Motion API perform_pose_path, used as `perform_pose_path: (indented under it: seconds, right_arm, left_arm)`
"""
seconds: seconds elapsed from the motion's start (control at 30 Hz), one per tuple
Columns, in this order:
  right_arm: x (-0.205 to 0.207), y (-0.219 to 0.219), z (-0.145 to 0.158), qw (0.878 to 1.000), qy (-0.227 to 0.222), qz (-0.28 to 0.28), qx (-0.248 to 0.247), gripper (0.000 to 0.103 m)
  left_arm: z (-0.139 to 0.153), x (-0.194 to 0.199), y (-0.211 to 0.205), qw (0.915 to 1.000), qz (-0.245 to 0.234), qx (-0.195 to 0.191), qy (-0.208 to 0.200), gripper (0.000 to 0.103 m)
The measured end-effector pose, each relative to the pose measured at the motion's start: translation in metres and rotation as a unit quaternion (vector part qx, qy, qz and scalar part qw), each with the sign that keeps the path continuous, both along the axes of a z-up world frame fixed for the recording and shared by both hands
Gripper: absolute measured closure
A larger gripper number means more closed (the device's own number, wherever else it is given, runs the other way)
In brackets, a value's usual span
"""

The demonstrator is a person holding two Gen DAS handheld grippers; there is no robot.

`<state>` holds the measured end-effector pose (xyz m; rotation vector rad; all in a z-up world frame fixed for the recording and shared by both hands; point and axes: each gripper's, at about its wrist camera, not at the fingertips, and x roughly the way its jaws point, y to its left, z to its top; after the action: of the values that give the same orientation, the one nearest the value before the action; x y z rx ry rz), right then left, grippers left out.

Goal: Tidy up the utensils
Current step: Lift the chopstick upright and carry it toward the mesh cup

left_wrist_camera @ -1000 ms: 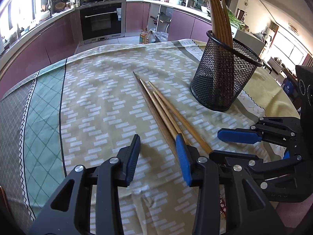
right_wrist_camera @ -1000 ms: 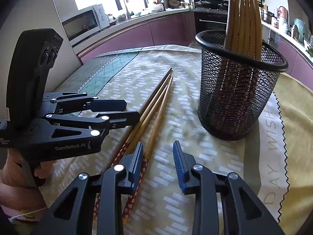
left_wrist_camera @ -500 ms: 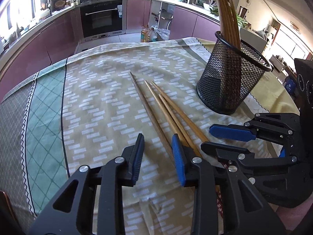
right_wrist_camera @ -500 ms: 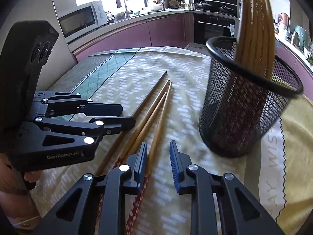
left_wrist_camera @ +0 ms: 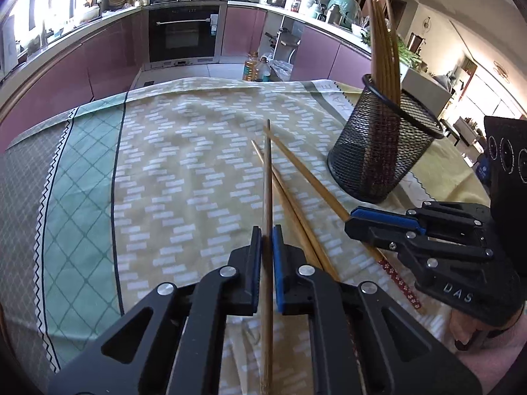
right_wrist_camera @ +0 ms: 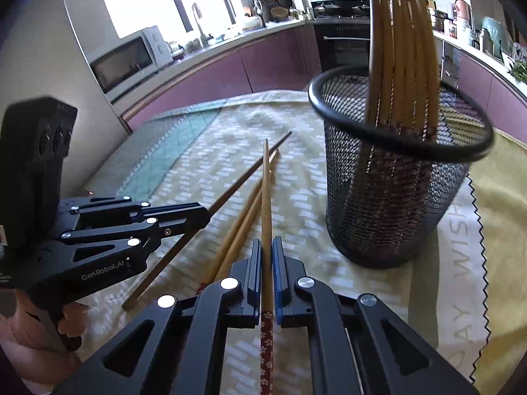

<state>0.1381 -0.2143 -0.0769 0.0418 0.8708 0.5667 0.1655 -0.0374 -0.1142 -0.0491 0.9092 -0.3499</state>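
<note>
My left gripper (left_wrist_camera: 266, 230) is shut on a dark wooden chopstick (left_wrist_camera: 268, 171), which points away and crosses over the others. My right gripper (right_wrist_camera: 267, 243) is shut on a lighter chopstick (right_wrist_camera: 266, 191) with a red patterned handle. Each gripper shows in the other's view: the right gripper (left_wrist_camera: 378, 222) low on the right, the left gripper (right_wrist_camera: 201, 214) on the left. Two more chopsticks (right_wrist_camera: 243, 223) lie side by side on the cloth between them. A black mesh holder (right_wrist_camera: 388, 204) stands upright to the right with several chopsticks (right_wrist_camera: 402, 49) in it.
A patterned beige and green tablecloth (left_wrist_camera: 181, 181) covers the table, whose far edge (left_wrist_camera: 214, 80) drops to the kitchen floor. Purple cabinets and an oven (left_wrist_camera: 184, 33) stand beyond. A hand (right_wrist_camera: 66, 329) holds the left gripper's handle.
Both grippers have shut, each on one chopstick. The dark chopstick has swung so that it crosses the others. Both views have shifted slightly, and the holder looks tilted in the right wrist view.
</note>
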Motion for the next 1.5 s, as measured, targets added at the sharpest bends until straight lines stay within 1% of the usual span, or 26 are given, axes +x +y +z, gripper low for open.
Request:
perform_pose_path:
  seconds: [0.1,0.2,0.3,0.37,0.4,0.5,0.53,0.7,0.8,0.97,1.03,1.07,1.17,1.27,1.37,1.5]
  right_arm:
    - [-0.003,0.000,0.000,1.000,0.005,0.014,0.001,0.097]
    - [-0.004,0.005,-0.004,1.000,0.014,0.024,-0.008,0.097]
    - [-0.002,0.008,-0.008,0.999,0.020,0.026,-0.014,0.097]
    - [-0.003,0.009,-0.009,0.999,0.021,0.027,-0.015,0.097]
    - [-0.003,0.009,-0.009,0.999,0.020,0.027,-0.017,0.097]
    - [-0.002,0.010,-0.010,0.999,0.020,0.027,-0.022,0.097]
    - [-0.002,0.011,-0.010,0.999,0.021,0.027,-0.023,0.096]
    - [0.002,0.021,-0.011,0.998,0.012,0.032,-0.044,0.096]
    - [0.007,0.023,-0.013,0.998,0.012,0.031,-0.044,0.097]
    - [0.013,0.022,-0.014,0.999,0.014,0.028,-0.036,0.097]
    - [0.013,0.021,-0.014,0.999,0.014,0.028,-0.034,0.097]
    - [0.012,0.020,-0.013,0.999,0.013,0.026,-0.032,0.097]
    - [0.008,0.013,-0.009,0.999,0.008,0.025,-0.024,0.097]
    - [0.002,0.003,0.001,1.000,-0.003,0.025,-0.013,0.097]
    - [-0.005,-0.007,0.015,1.000,-0.020,0.022,0.000,0.097]
    - [-0.012,-0.022,0.033,0.999,-0.042,0.015,0.020,0.097]
  left_arm:
    - [0.001,-0.011,-0.001,1.0000,-0.009,0.000,0.001,0.097]
    - [-0.002,-0.018,-0.004,0.9997,-0.022,0.004,0.007,0.097]
    - [-0.003,-0.019,-0.005,0.9997,-0.020,0.011,0.007,0.097]
    - [0.000,-0.020,-0.003,0.9998,-0.017,0.011,-0.002,0.095]
    - [0.002,-0.019,-0.002,0.9997,-0.019,0.011,-0.009,0.093]
    - [0.008,-0.014,0.000,0.9993,-0.017,0.023,-0.023,0.082]
    - [0.008,-0.010,0.000,0.9992,-0.017,0.027,-0.024,0.081]
    - [0.000,0.016,-0.001,0.9988,-0.017,0.045,-0.007,0.081]
    - [-0.006,0.030,-0.008,0.9980,-0.018,0.061,0.005,0.081]
    - [-0.007,0.041,-0.017,0.9965,-0.028,0.078,0.005,0.082]
    - [-0.006,0.044,-0.020,0.9962,-0.025,0.084,0.004,0.088]
    - [-0.006,0.044,-0.022,0.9961,-0.025,0.085,0.004,0.094]
    - [-0.005,0.043,-0.024,0.9961,-0.020,0.086,0.003,0.095]
    - [-0.001,0.038,-0.023,0.9971,-0.018,0.074,0.000,0.095]
    - [0.010,0.028,-0.020,0.9980,-0.021,0.059,-0.011,0.095]
    - [0.036,0.011,-0.012,0.9987,-0.030,0.026,-0.031,0.095]
